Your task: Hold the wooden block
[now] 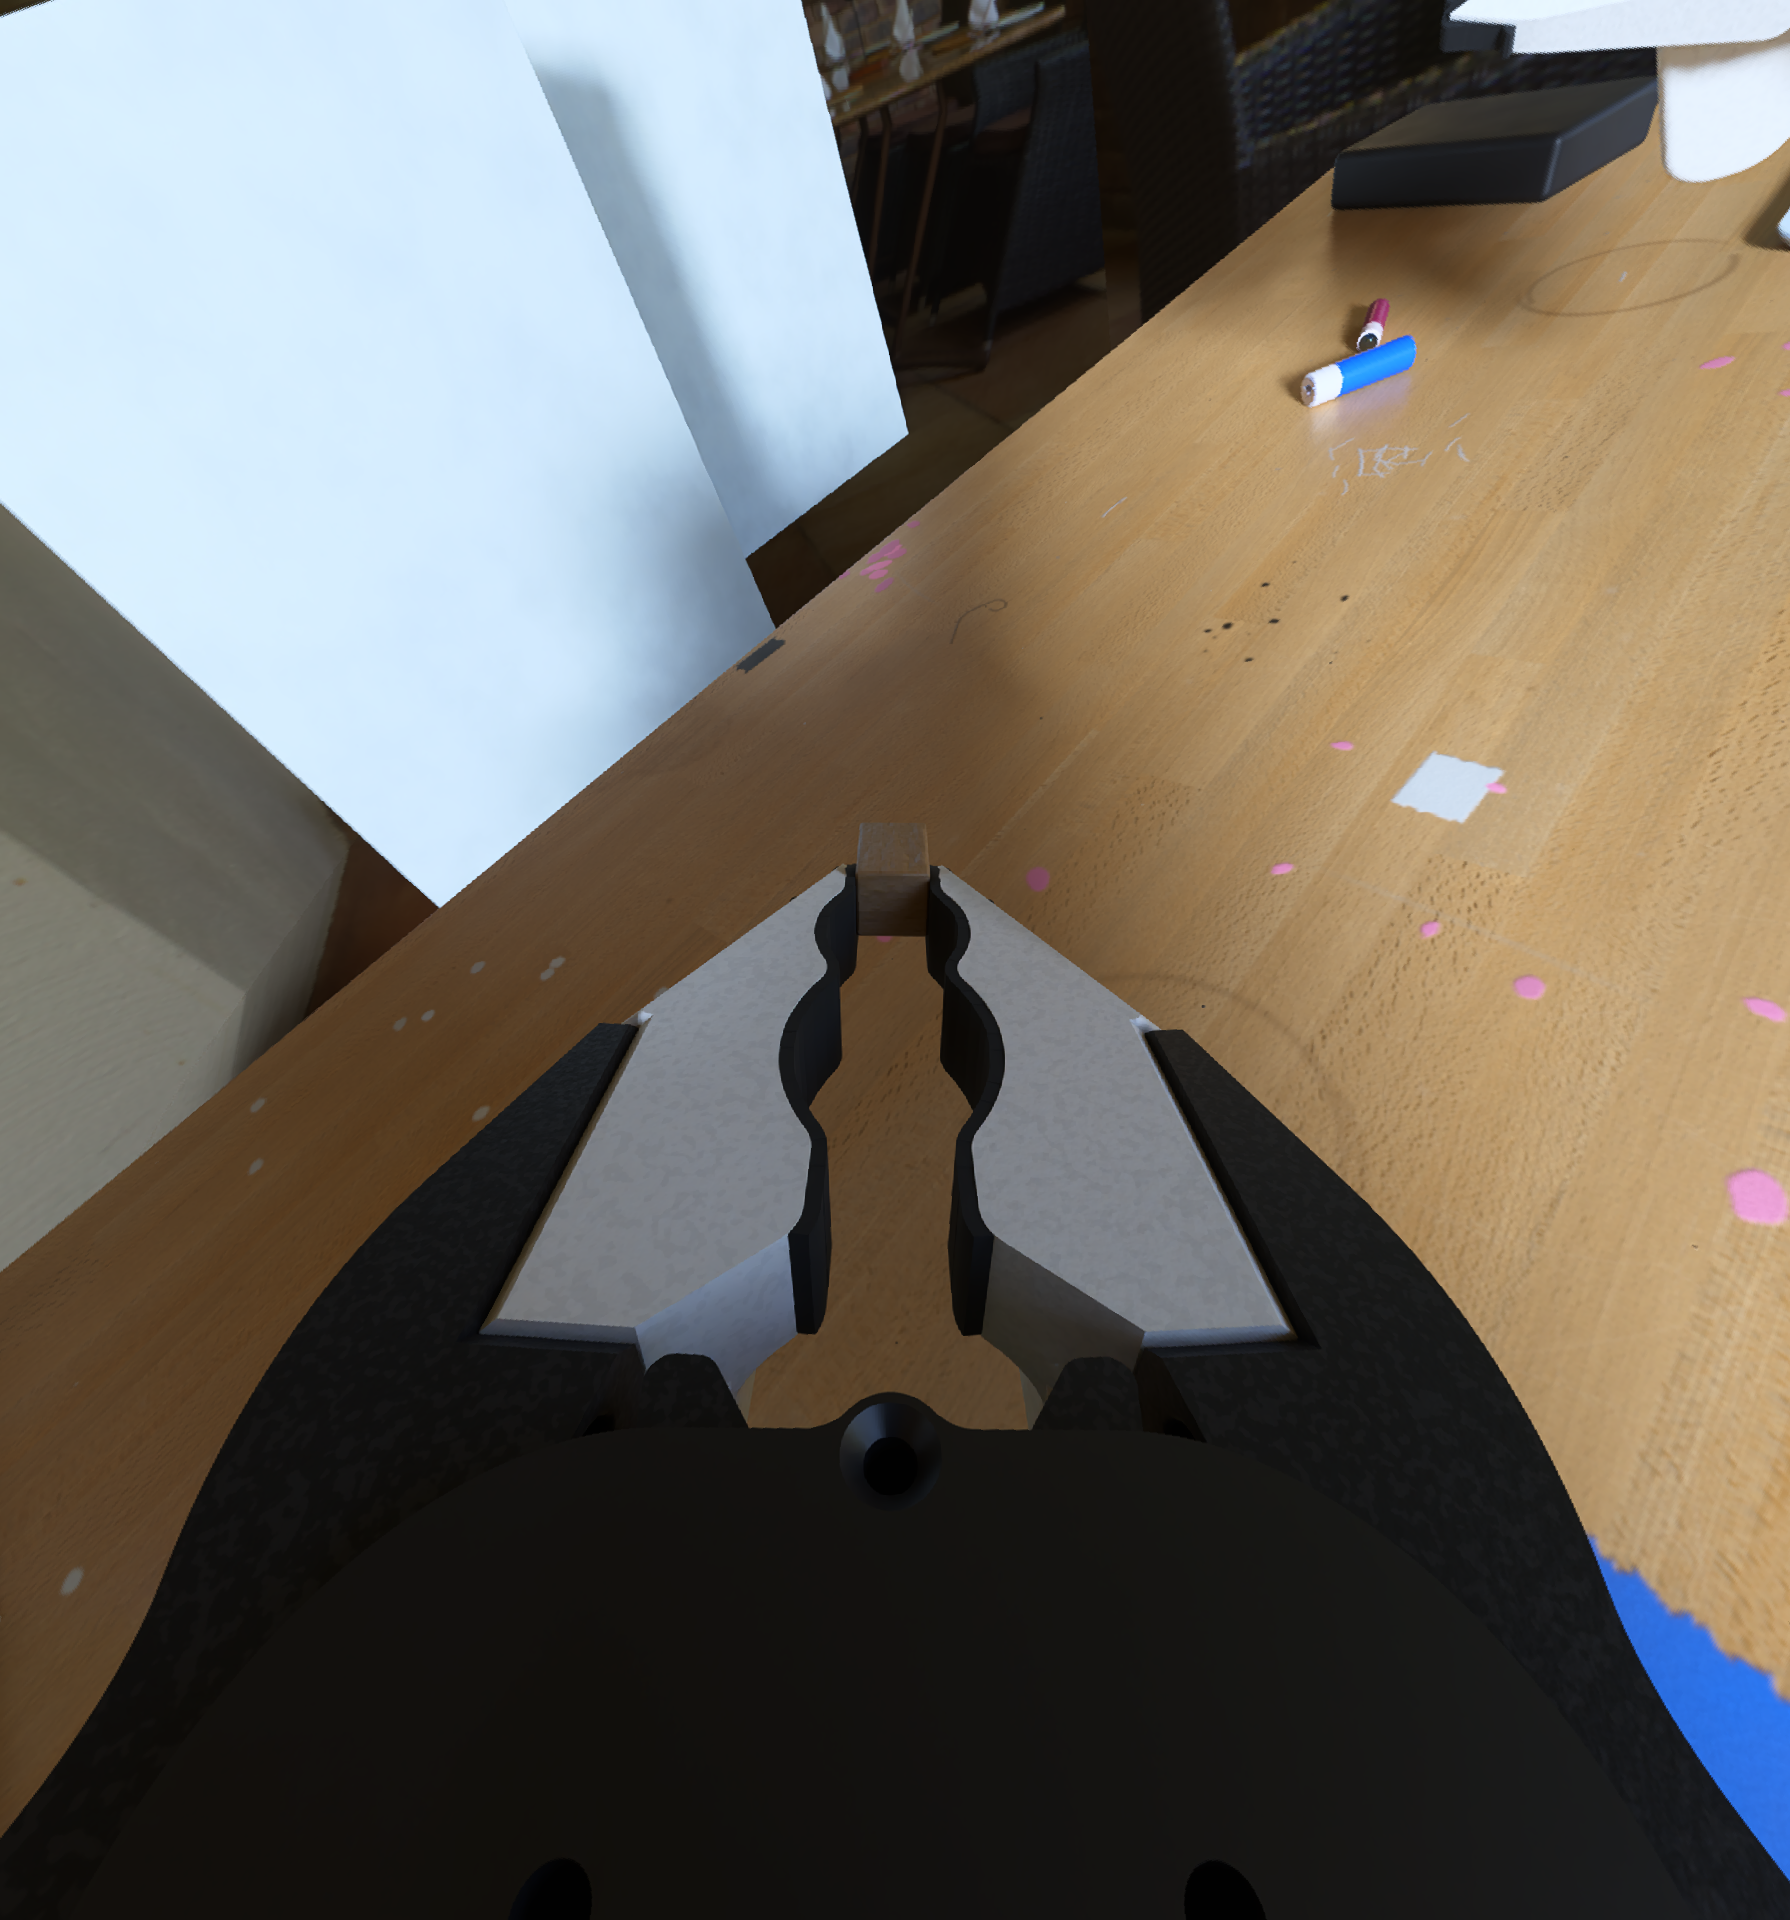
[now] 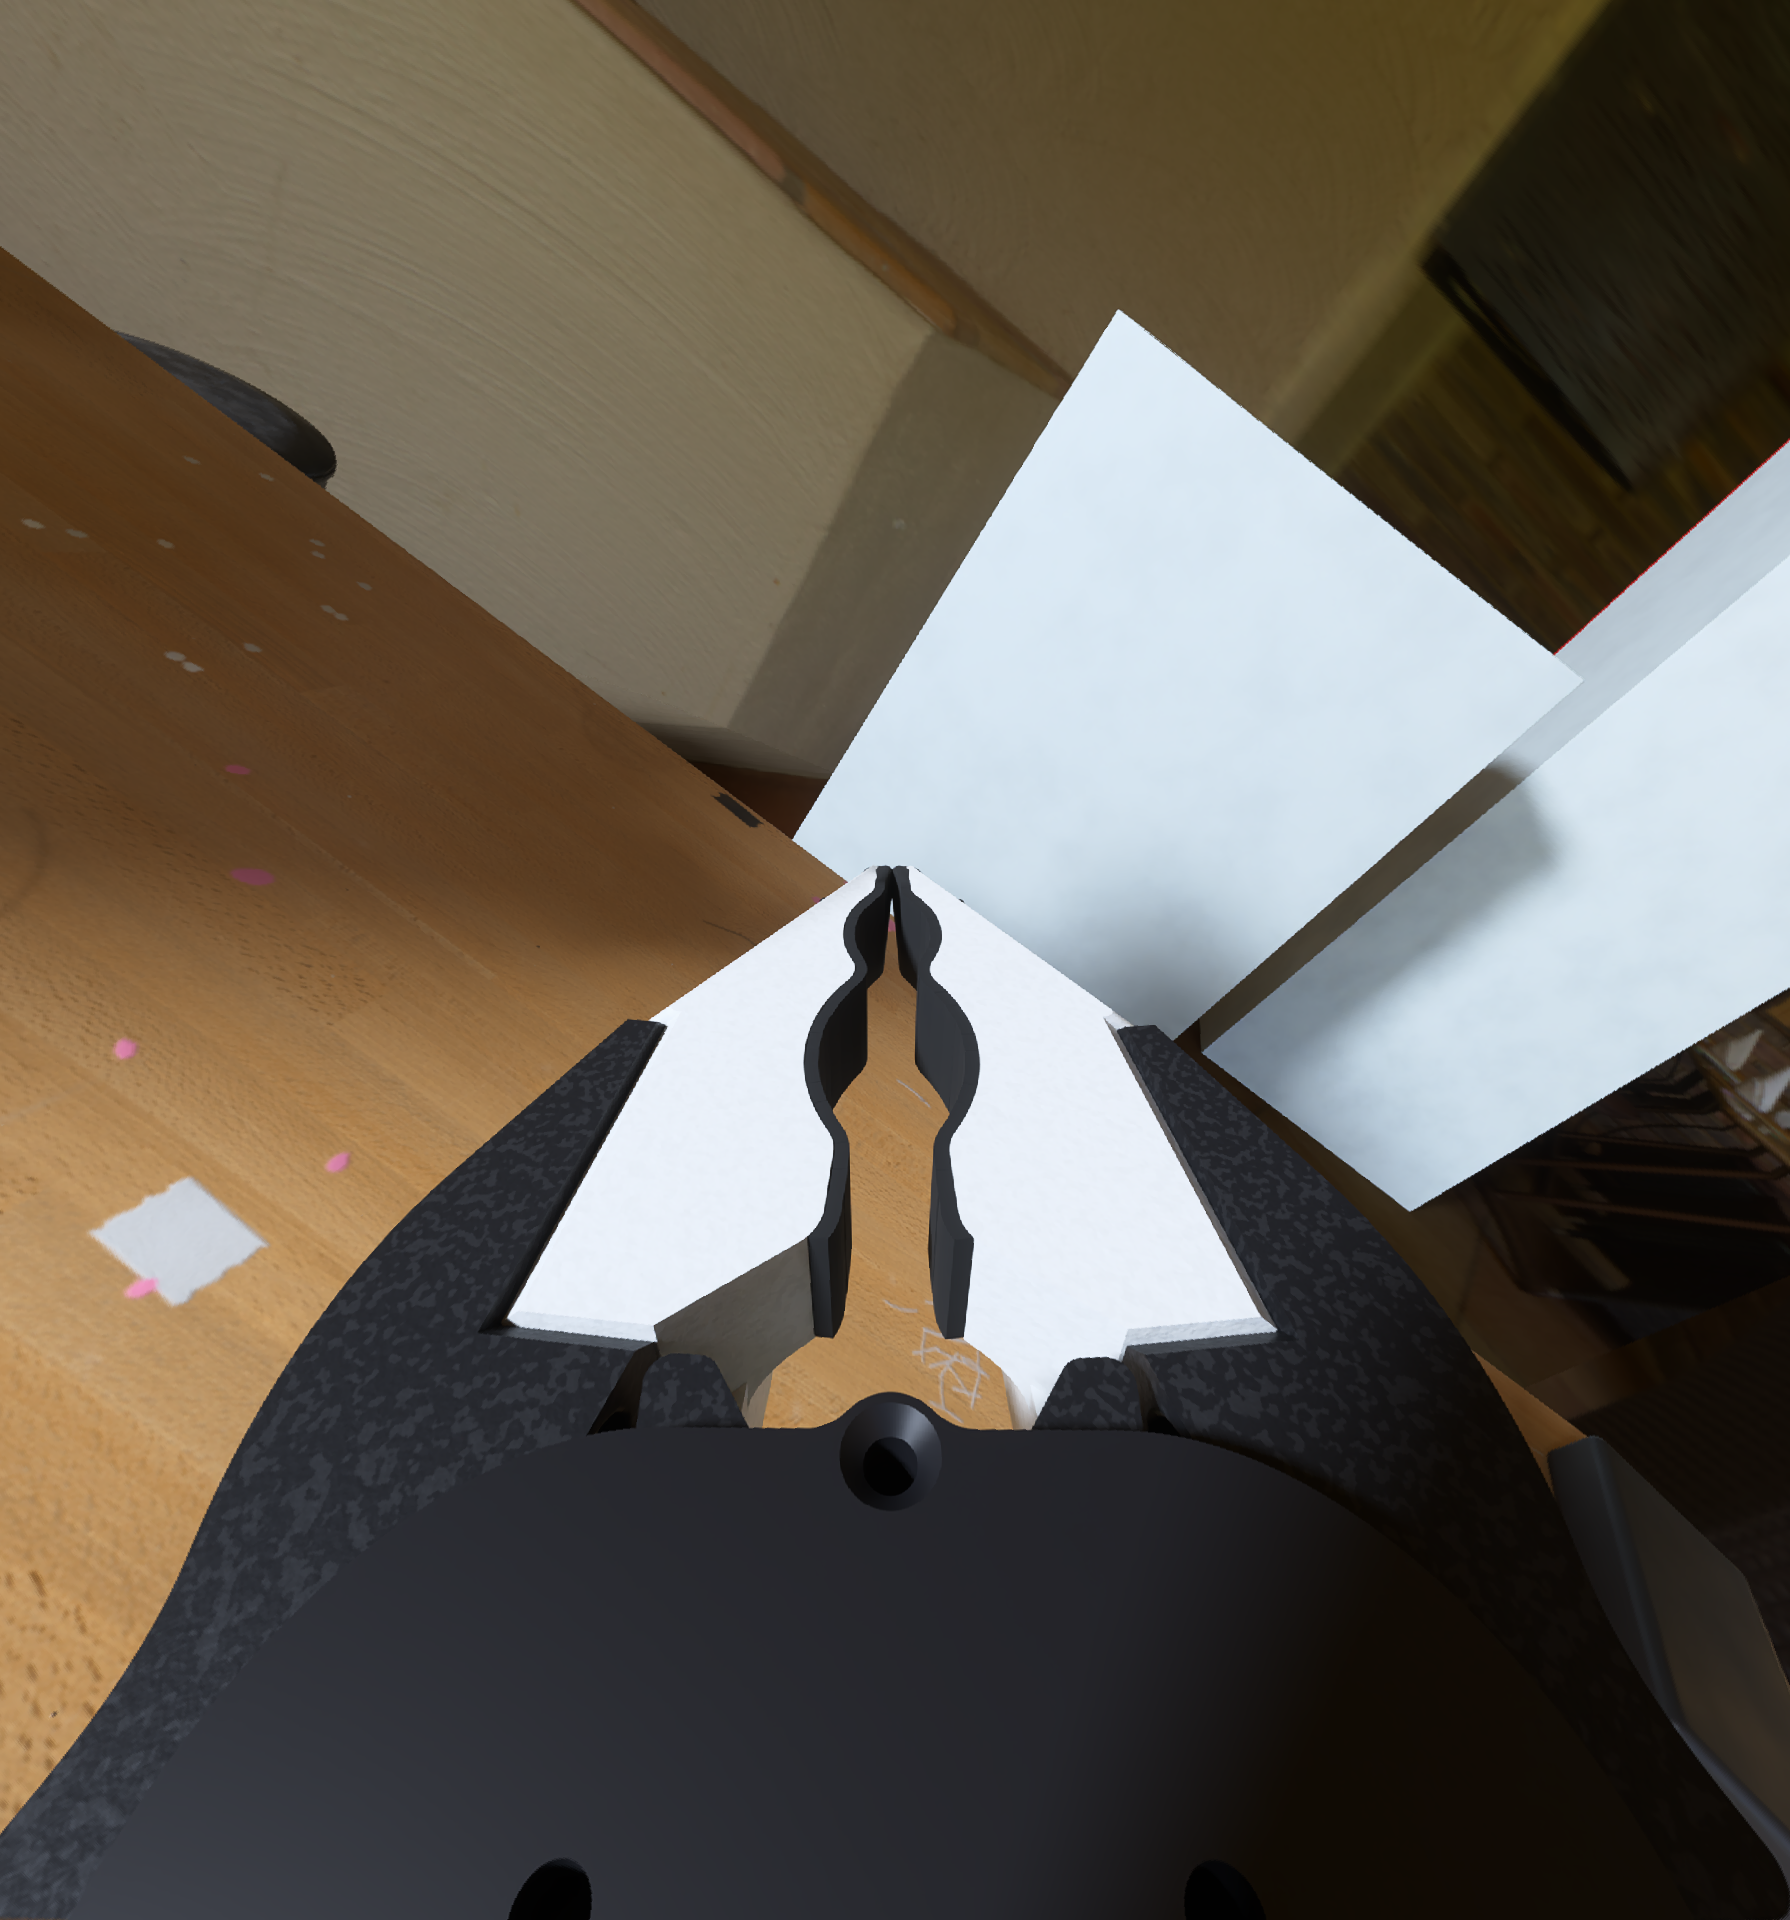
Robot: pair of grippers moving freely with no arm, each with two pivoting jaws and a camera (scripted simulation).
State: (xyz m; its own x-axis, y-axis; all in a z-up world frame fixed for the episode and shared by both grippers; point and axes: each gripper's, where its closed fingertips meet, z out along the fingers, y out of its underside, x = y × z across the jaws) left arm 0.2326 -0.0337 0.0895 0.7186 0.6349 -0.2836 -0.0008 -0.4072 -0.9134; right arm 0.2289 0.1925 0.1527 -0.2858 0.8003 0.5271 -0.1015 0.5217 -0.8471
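The left claw (image 1: pixel 893 894) is pinching the wooden block (image 1: pixel 893 871) between its two dark fingertips (image 1: pixel 847 914), one pad pressing on each side face of the small brown cube, whose top is poking up above the tips. Whether the block is resting on the bench (image 1: pixel 1286 727) or sitting a little above it cannot be told from this angle. The block is sitting near the bench's left edge, just in front of two large white panels (image 1: pixel 299 416) that are standing beyond that edge. Farther along the wooden surface, a blue and white marker (image 1: pixel 1356 371) is lying on its side, with a smaller magenta-capped marker (image 1: pixel 1373 323) lying just beside it. A flat black box (image 1: pixel 1493 140) is sitting near the far end, and part of a white object (image 1: pixel 1743 94) is showing at the top right corner. A small pale square patch (image 1: pixel 1447 788) and scattered pink spots are marking the wood, and a blue area (image 1: pixel 1743 1704) is showing at the lower right. The right claw (image 2: pixel 891 883) is pressed together with nothing between its tips, which are touching or nearly touching, and it is hovering over the bench (image 2: pixel 247 987) close to its edge. In the right wrist view, the same white panels (image 2: pixel 1182 727) are standing beyond the tips, and the pale square patch (image 2: pixel 179 1238) is lying to the left on the wood.
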